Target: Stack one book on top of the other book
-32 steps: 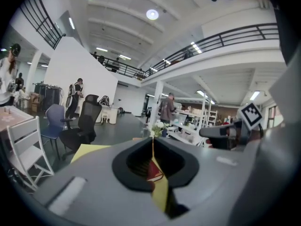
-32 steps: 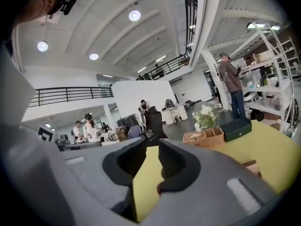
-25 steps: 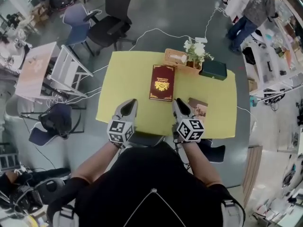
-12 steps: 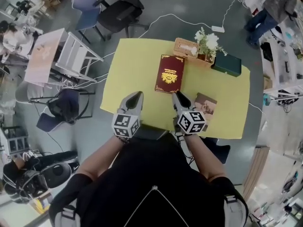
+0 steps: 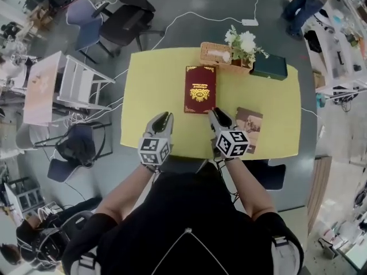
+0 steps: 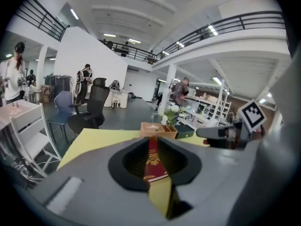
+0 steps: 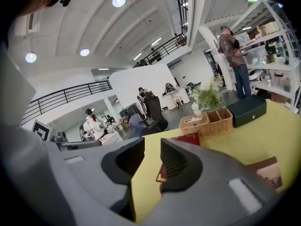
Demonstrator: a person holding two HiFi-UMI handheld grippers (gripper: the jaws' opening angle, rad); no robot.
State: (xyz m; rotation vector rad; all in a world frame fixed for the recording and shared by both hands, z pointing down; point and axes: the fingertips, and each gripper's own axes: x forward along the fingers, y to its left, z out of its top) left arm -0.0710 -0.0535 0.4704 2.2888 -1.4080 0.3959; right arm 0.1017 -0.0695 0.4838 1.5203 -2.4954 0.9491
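With nothing between them, the jaws of our left gripper (image 5: 163, 118) and right gripper (image 5: 215, 115) have just been parting and stand slightly apart over the table's (image 5: 153, 96) near edge, so we judge stacking unstarted: the red book (image 5: 199, 89) lies far-centre, the smaller book (image 5: 249, 128) near-right, both untouched.
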